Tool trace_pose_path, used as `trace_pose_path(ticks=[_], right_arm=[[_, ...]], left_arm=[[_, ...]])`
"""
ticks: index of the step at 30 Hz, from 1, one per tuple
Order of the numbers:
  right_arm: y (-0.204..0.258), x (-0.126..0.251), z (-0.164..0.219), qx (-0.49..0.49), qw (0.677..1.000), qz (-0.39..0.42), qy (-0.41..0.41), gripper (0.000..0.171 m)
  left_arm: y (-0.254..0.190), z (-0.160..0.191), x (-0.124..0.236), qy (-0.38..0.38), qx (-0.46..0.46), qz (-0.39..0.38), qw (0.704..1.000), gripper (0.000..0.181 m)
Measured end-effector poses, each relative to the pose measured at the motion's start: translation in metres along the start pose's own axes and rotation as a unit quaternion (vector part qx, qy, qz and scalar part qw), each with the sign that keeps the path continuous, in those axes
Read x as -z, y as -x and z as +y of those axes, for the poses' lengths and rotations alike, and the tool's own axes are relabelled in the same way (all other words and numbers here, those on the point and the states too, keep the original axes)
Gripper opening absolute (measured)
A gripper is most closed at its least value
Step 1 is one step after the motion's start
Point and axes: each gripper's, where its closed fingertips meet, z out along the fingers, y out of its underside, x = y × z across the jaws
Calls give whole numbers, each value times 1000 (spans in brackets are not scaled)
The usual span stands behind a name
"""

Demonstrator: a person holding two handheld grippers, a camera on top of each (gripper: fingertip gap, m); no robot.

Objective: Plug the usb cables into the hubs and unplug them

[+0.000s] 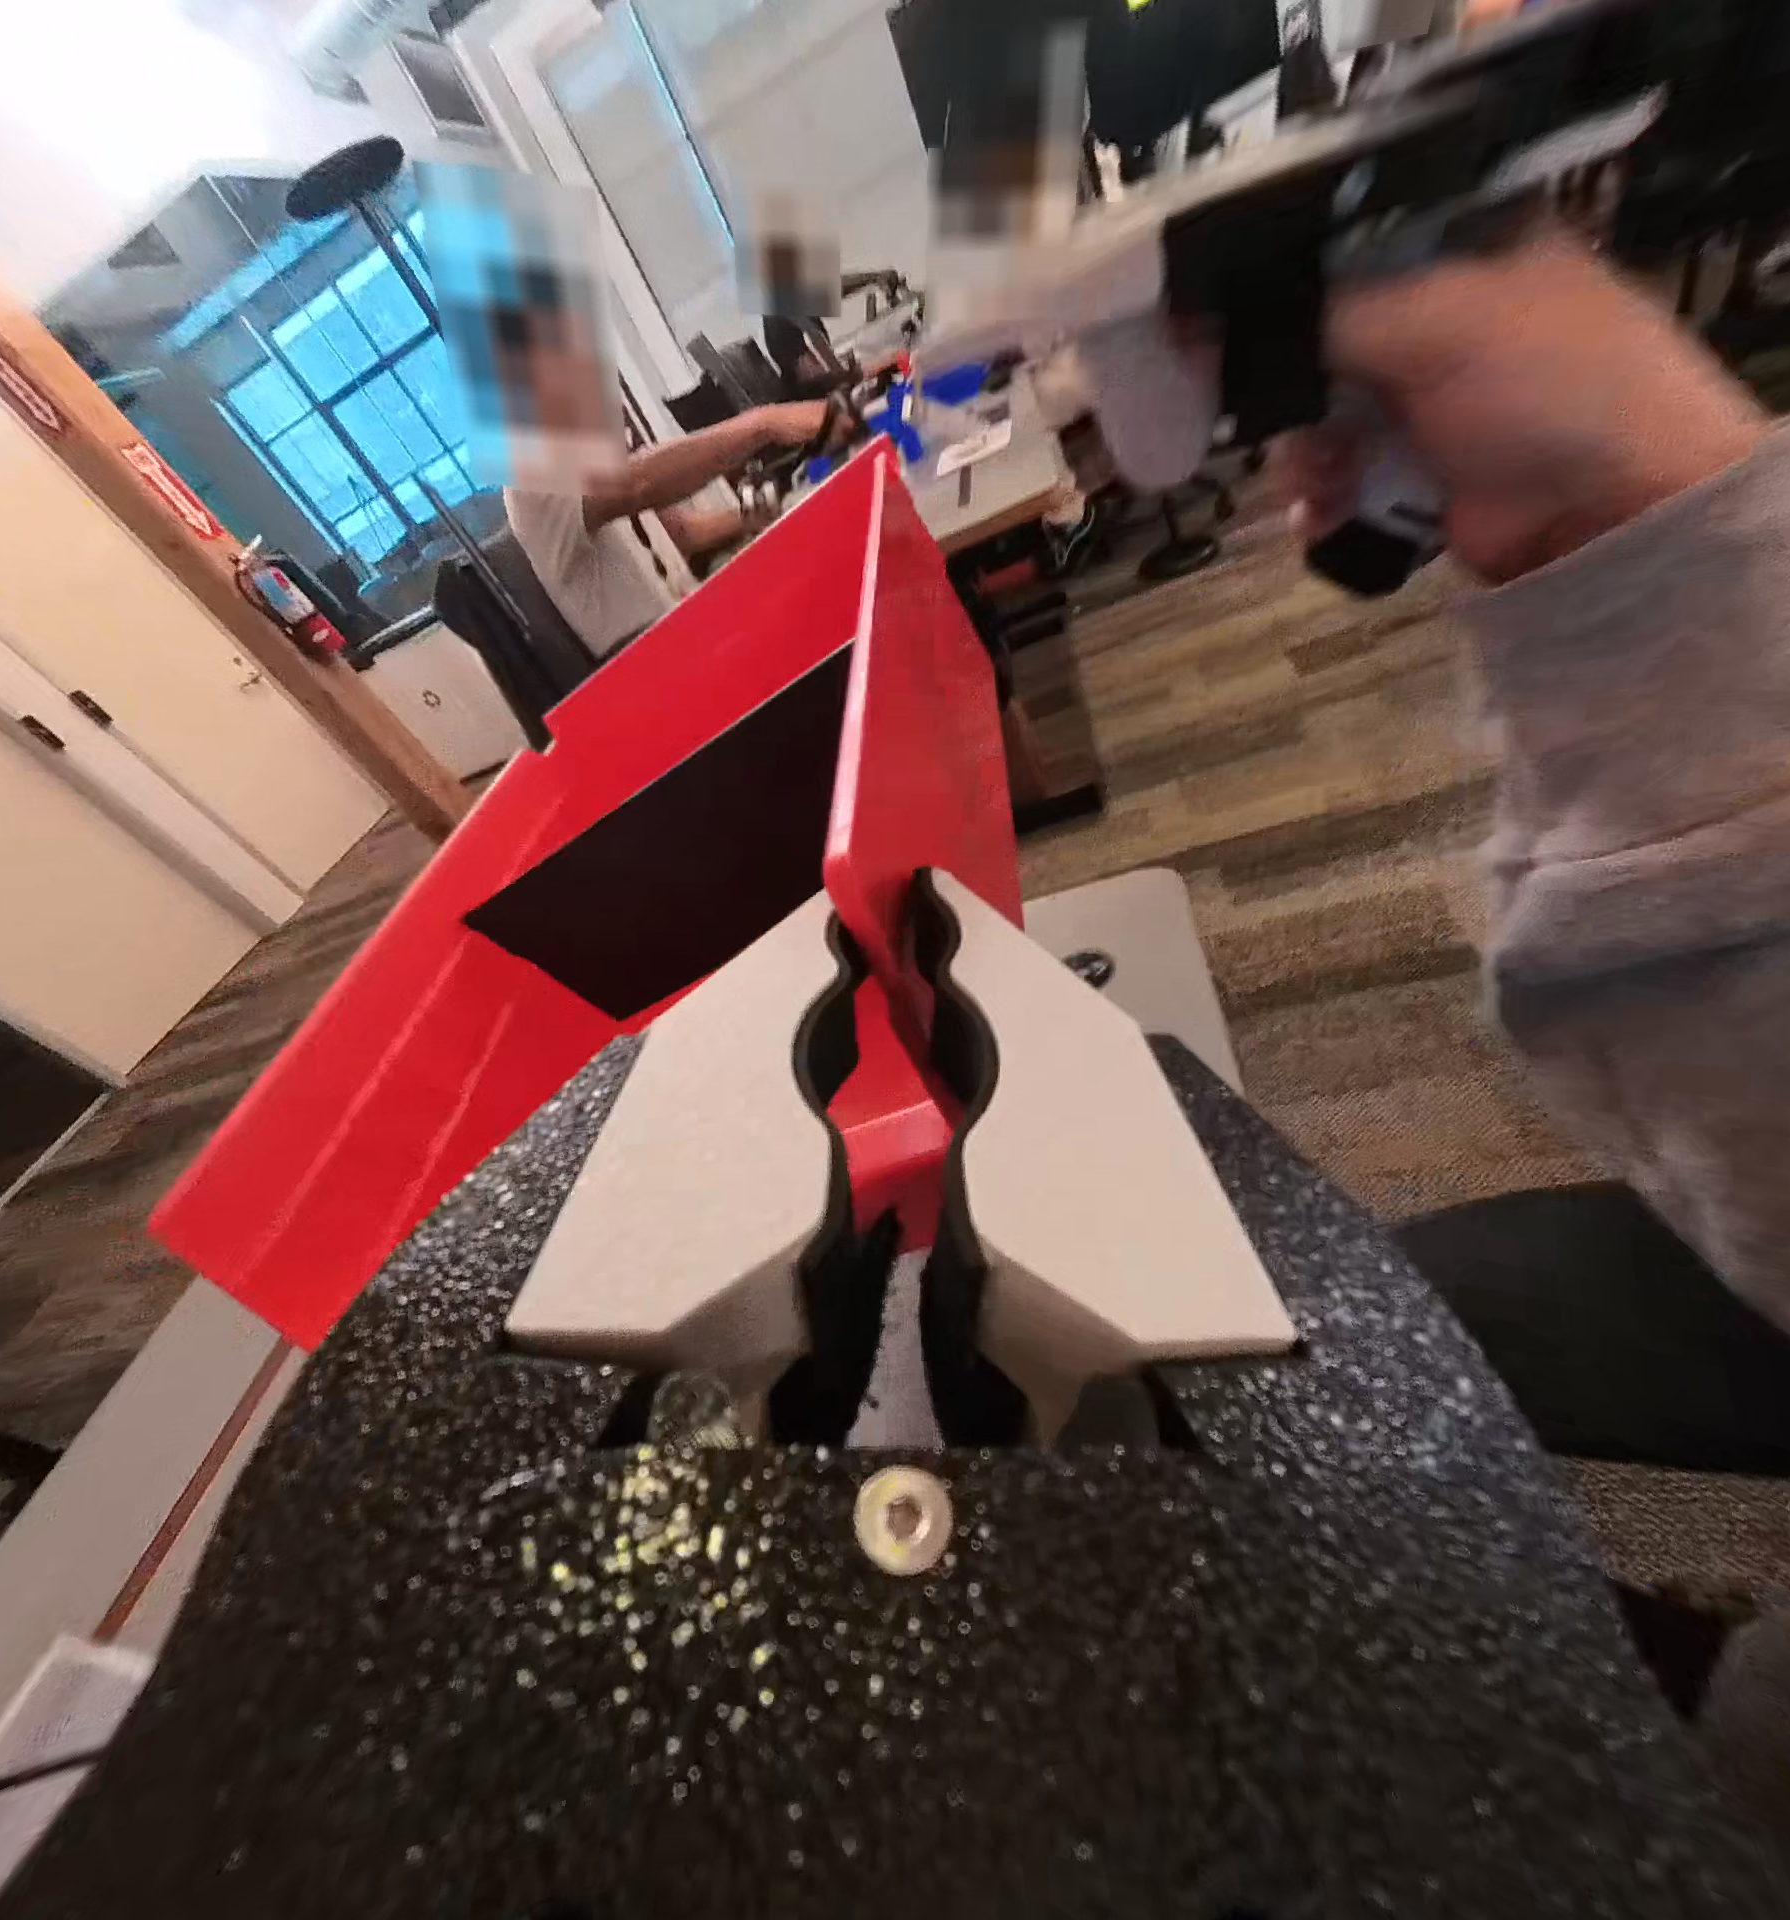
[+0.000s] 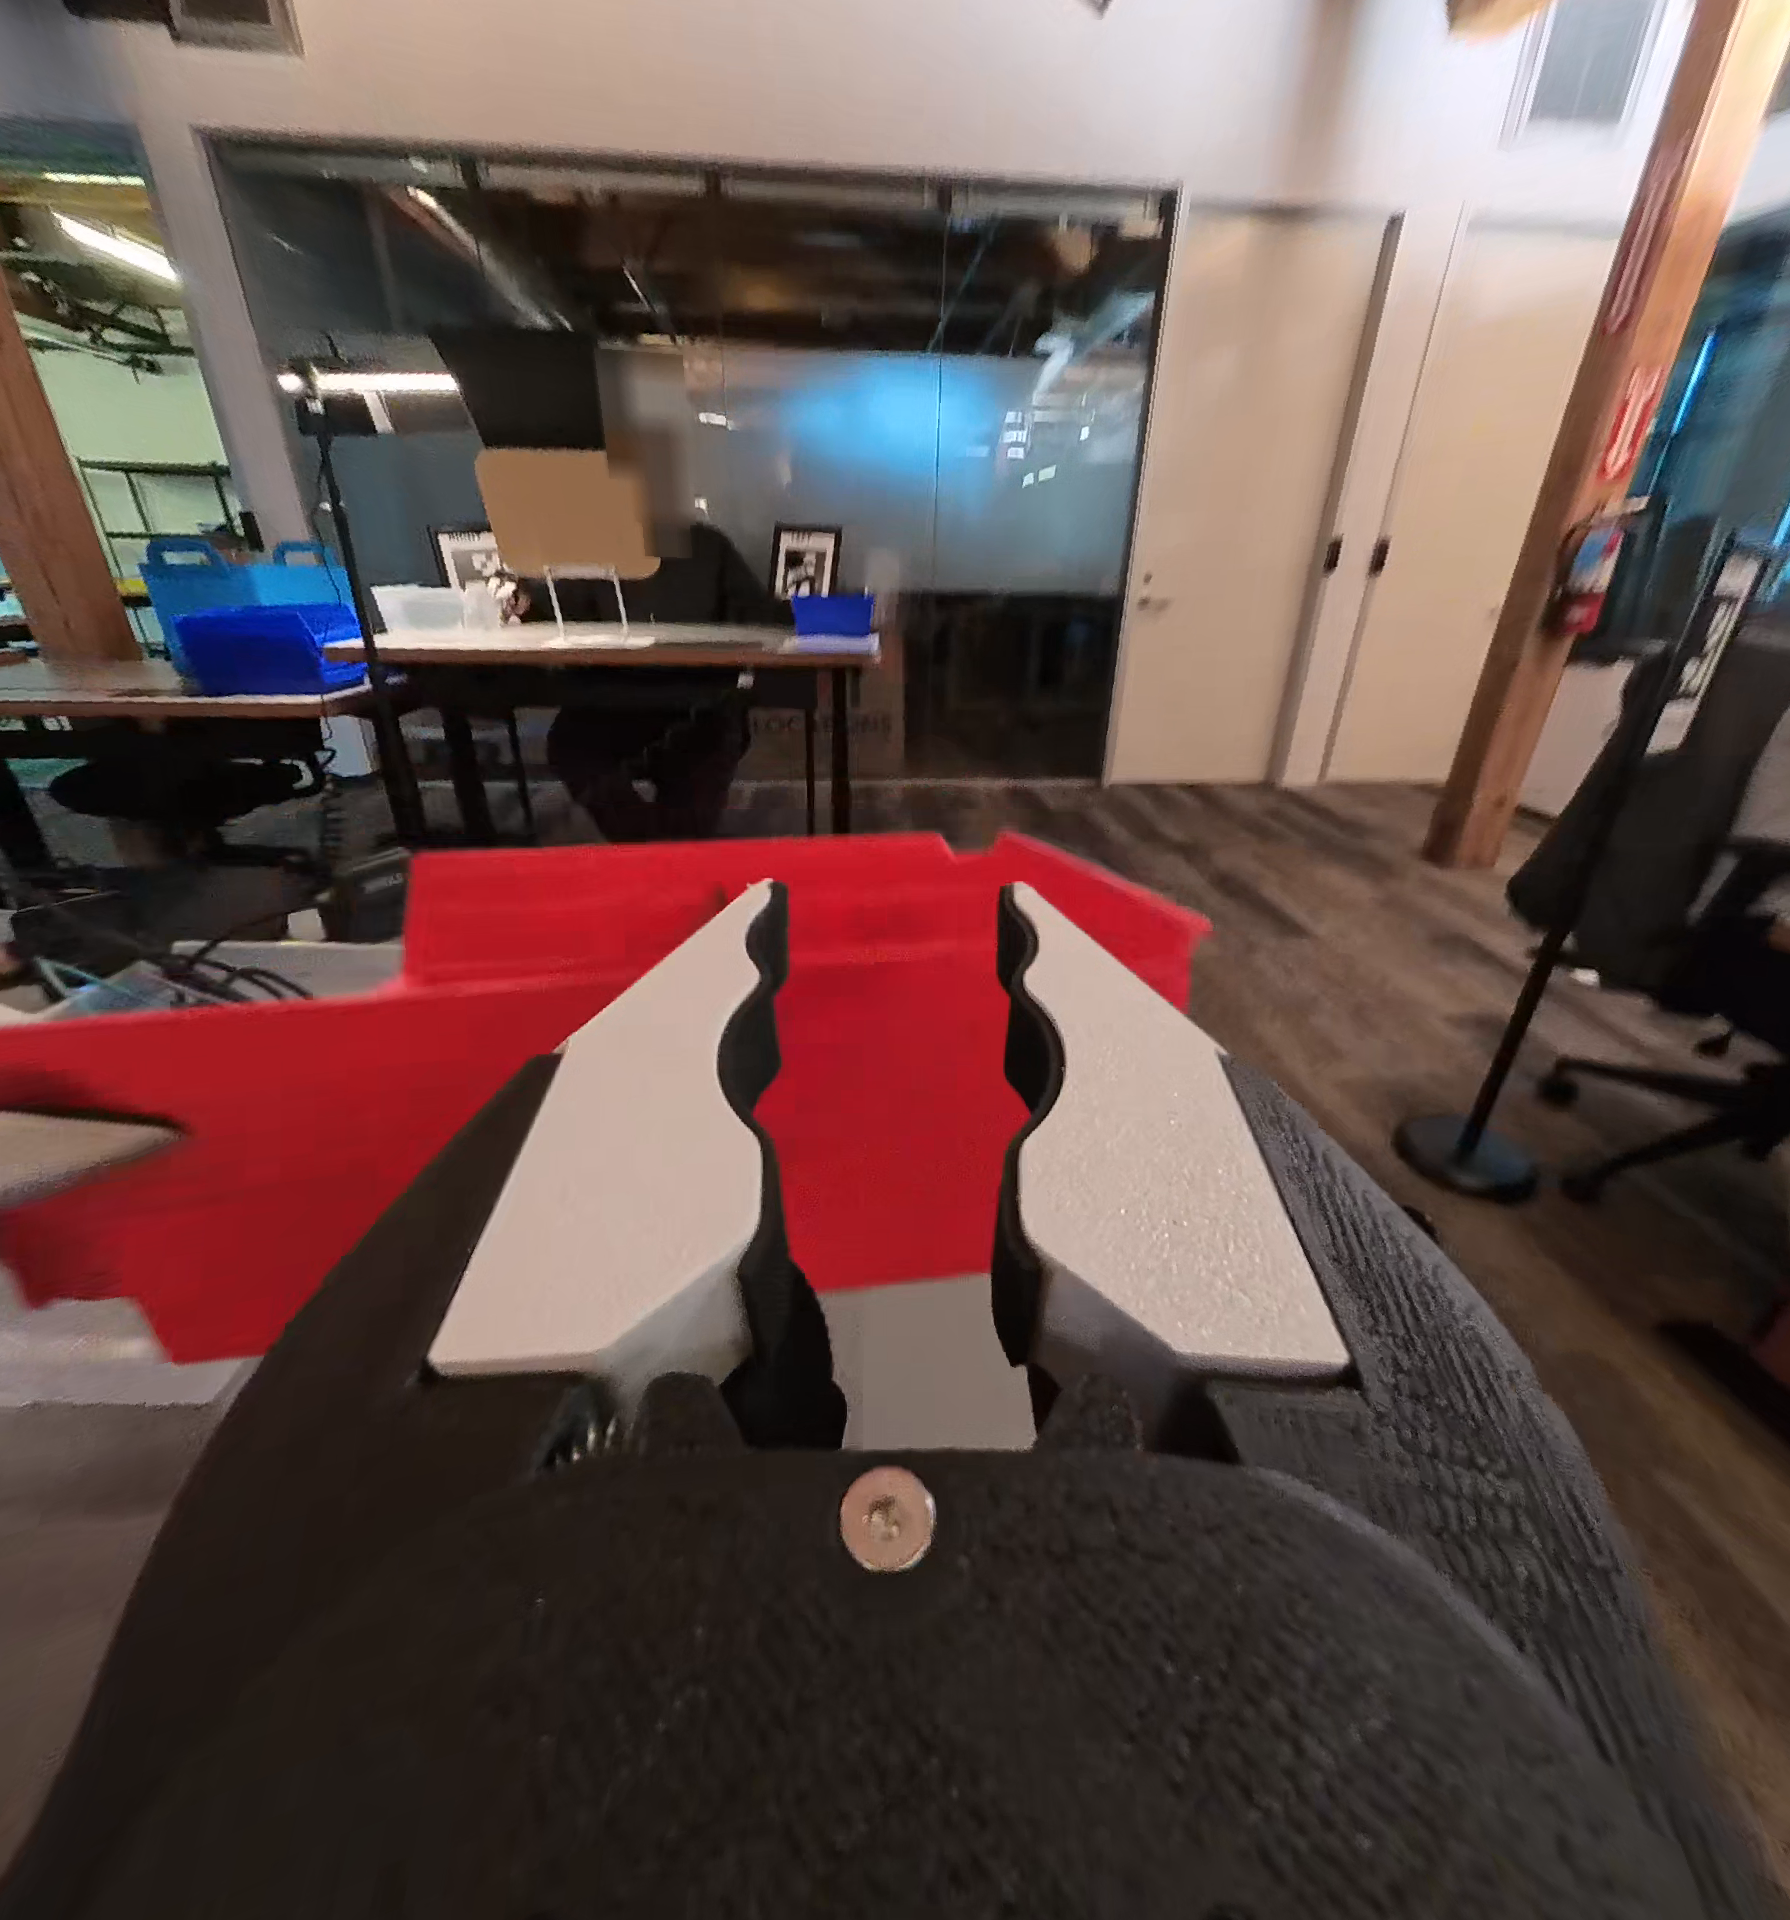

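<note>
Left gripper (image 1: pixel 886 914) pinches red bin (image 1: pixel 600 831) wall; right gripper (image 2: pixel 886 904) spread above bin. No cables or hubs visible: probably setup; next, locate them.

bin (image 1: pixel 600 883) wall between left tool (image 1: pixel 886 914) fingers | right tool (image 2: pixel 886 914) before bin

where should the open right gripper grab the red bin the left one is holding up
Take the red bin by its thin upright wall near the top rim, opposite the corner where the left gripper already pinches a wall. The walls are flat and slim enough for the jaws. The right gripper, jaws open, should probably come from above, straddling the rim.
</note>
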Motion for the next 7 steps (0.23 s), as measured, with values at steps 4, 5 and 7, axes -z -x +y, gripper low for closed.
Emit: trace_pose_path(ticks=[4, 5, 7], right_arm=[[14, -7, -2, 16, 999, -31, -11, 36], [18, -12, 3, 20, 999, -40, 2, 36], [24, -22, 15, 36, 998, -49, 33, 37]], left_arm=[[8, 44, -48, 45, 6, -33, 998, 6], [11, 58, -56, 57, 14, -41, 997, 4], [15, 84, -64, 85, 29, -52, 995, 2]])
